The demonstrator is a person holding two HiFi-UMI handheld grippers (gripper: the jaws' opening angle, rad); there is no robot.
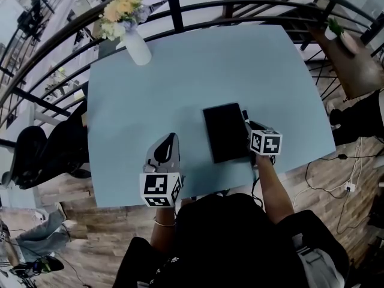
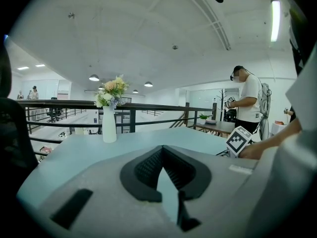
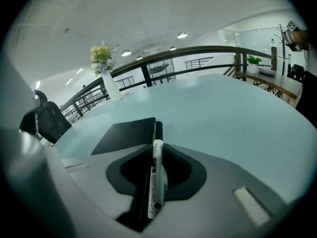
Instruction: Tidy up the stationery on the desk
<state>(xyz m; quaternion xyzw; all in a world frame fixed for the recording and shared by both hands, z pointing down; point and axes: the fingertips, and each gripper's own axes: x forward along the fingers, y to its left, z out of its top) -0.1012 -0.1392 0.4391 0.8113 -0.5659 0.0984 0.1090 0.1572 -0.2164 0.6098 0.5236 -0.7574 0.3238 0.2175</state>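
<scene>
Right gripper (image 3: 158, 150): jaws clamped on a white marker (image 3: 155, 182). The barrel runs lengthwise between them and the black cap (image 3: 158, 131) sticks out in front. The cap end is just beside the right edge of the black notebook (image 1: 225, 131), low over the table (image 1: 240, 65). Can't tell whether it touches either one. The marker runs roughly parallel to that edge.

Left gripper (image 2: 163, 152): jaws closed together, empty. It is left of the notebook and apart from it, nearer the table's front edge. It points toward the far side.

Notebook: closed, lying flat on the light blue tabletop. Its long side runs away from the person, and it lies right of centre, toward the front.

Everything else, placed from the notebook:
- White vase (image 1: 137, 45) with flowers (image 1: 123, 5): far-left and well apart, upright at the table's far corner, close to the dark railing (image 1: 180, 8).
- Dark chair (image 1: 42, 152): left, beyond the table's left edge.
- Wooden side table (image 1: 354, 65): far-right, past the railing, with a green plant on it.
- Cables (image 1: 336, 179): right, on the wood floor off the table's edge.
- Person in a white shirt (image 2: 246, 98): seen only in the left gripper view, standing in the background to the right, beyond the table.
</scene>
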